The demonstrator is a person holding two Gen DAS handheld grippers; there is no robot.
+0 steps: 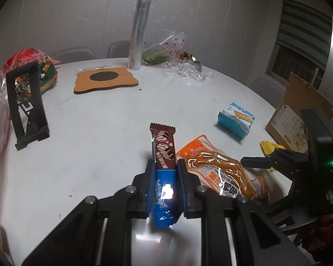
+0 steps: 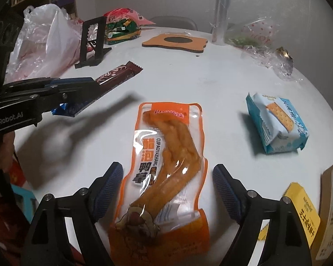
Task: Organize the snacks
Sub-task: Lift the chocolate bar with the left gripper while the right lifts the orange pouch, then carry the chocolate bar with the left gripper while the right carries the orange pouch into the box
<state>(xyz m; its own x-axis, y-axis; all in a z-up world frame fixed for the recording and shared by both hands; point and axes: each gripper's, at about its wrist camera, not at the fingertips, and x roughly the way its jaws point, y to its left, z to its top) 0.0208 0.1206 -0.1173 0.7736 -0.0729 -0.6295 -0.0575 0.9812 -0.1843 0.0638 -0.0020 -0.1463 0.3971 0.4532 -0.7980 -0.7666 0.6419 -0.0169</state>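
Observation:
My left gripper [image 1: 165, 164] is shut on a brown and blue snack bar [image 1: 163, 146], which it holds tilted above the white table [image 1: 88, 133]. The right wrist view shows that left gripper [image 2: 93, 86] from the side, with the bar [image 2: 119, 72] sticking out past its tips. An orange pouch of duck feet [image 2: 166, 144] lies flat on the table. My right gripper [image 2: 167, 169] hangs over its near half, open, one pad on each side close to the pouch's edges. In the left wrist view the pouch [image 1: 222, 170] lies right of the bar, with the right gripper [image 1: 248, 163] beside it.
A blue cracker pack [image 2: 277, 124] lies to the right, a yellow pack [image 2: 302, 212] and a cardboard box [image 2: 330, 199] at the right edge. Farther back are a black stand [image 2: 93, 42], a wooden coaster [image 2: 175, 41], a clear roll [image 2: 221, 11], crumpled cellophane [image 2: 275, 59] and plastic bags [image 2: 44, 40].

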